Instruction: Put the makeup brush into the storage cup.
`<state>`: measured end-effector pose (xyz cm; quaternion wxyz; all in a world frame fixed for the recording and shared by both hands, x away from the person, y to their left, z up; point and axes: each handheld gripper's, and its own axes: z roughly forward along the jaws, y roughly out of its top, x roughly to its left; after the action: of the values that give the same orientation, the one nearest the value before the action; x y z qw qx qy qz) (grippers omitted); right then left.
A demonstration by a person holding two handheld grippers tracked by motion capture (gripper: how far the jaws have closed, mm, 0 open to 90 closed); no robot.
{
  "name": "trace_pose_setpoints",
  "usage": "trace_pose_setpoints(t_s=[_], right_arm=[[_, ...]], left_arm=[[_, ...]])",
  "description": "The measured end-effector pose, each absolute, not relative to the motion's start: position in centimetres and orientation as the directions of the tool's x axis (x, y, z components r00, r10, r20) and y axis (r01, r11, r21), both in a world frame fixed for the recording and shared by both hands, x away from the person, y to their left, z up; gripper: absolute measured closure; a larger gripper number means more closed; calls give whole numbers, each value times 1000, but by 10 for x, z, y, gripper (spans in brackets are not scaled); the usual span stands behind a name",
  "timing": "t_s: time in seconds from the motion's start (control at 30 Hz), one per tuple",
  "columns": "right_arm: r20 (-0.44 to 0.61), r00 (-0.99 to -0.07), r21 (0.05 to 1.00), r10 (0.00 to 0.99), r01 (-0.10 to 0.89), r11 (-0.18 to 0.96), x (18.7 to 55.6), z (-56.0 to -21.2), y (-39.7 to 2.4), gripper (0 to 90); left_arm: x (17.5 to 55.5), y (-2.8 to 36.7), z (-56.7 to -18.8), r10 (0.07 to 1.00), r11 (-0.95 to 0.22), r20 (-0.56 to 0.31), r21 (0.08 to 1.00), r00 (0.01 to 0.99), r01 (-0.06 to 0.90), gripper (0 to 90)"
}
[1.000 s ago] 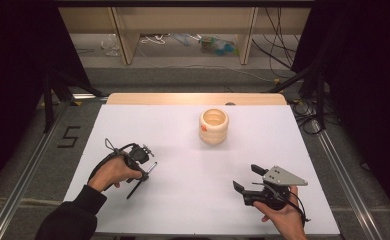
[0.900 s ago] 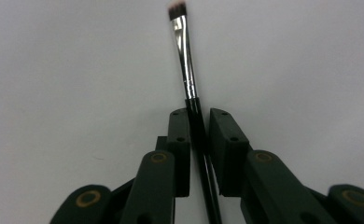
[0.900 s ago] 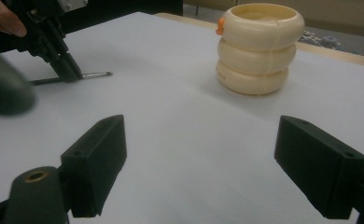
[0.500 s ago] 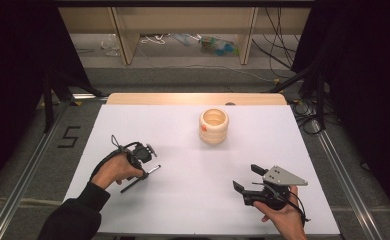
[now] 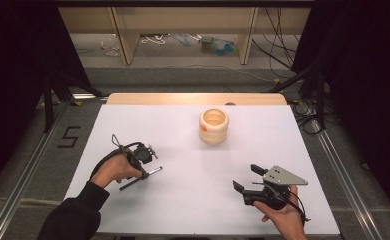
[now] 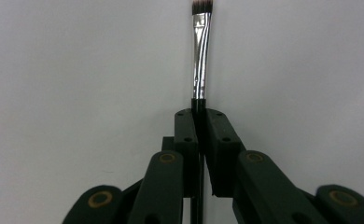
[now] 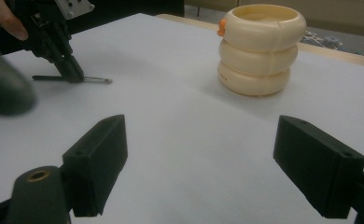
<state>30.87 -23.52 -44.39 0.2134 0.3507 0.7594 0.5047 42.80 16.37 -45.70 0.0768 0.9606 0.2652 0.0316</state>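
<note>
Ringed holder [image 5: 214, 126] toward table's [image 5: 183, 210] far middle; brush [image 5: 140, 178] near left; right gripper [image 5: 246, 178] near right

Matt white table surface [image 5: 193, 200]; glossy metal ferrule on the paintbrush [image 6: 201, 60] with a black handle; smooth cream plastic ribbed cup [image 7: 261, 49]; matt black plastic gripper jaws; pale wooden table edge [image 5: 183, 99].

High view: fixed overhead, looks forward and down on the whole white table [image 5: 198, 200]
Left gripper view: very close, along its jaws onto the brush [image 6: 201, 56] at 12 o'clock
Right gripper view: low, faces across the table, cream holder [image 7: 260, 49] at 1 o'clock
Shared: holder, table
</note>
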Motion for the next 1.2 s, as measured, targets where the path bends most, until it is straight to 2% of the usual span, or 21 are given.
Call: trace_pose_setpoints(t_s=[0.1,0.2,0.3,0.33,0.37,0.43,0.5,0.67,0.7,0.73,0.87,1.2], right_arm=[[31,-663,917,748,316,242,308,-443,-235,189],[52,-660,910,749,340,236,307,-443,-235,190],[59,-663,917,746,331,222,308,-444,-234,190],[55,-663,920,747,324,220,309,-445,-234,189],[55,-663,920,747,324,220,309,-445,-234,189],[61,-663,917,747,332,220,308,-444,-234,189],[55,-663,921,747,323,219,309,-445,-234,189],[55,-656,915,753,335,225,308,-444,-235,189],[57,-656,915,753,337,224,308,-444,-235,189],[56,-656,915,753,336,224,308,-444,-235,190],[43,-654,915,755,330,233,308,-443,-236,190],[54,-653,916,755,334,223,308,-443,-236,189]], left_arm=[[429,167,-454,508,-848,19,183,861,497,838],[429,172,-445,518,-832,15,241,855,500,838],[431,177,-433,541,-798,8,320,841,510,838],[433,181,-425,547,-776,12,381,837,502,837],[433,181,-425,547,-776,12,381,837,502,837],[431,182,-419,608,-698,-19,463,794,546,837],[436,186,-413,598,-691,30,525,801,496,837],[438,184,-407,650,-581,27,661,760,474,837],[439,185,-405,641,-585,22,660,767,470,837],[439,184,-406,657,-543,-6,691,754,478,837],[443,185,-404,676,-485,-17,742,737,462,837],[451,177,-402,727,-367,-8,840,686,400,837]])
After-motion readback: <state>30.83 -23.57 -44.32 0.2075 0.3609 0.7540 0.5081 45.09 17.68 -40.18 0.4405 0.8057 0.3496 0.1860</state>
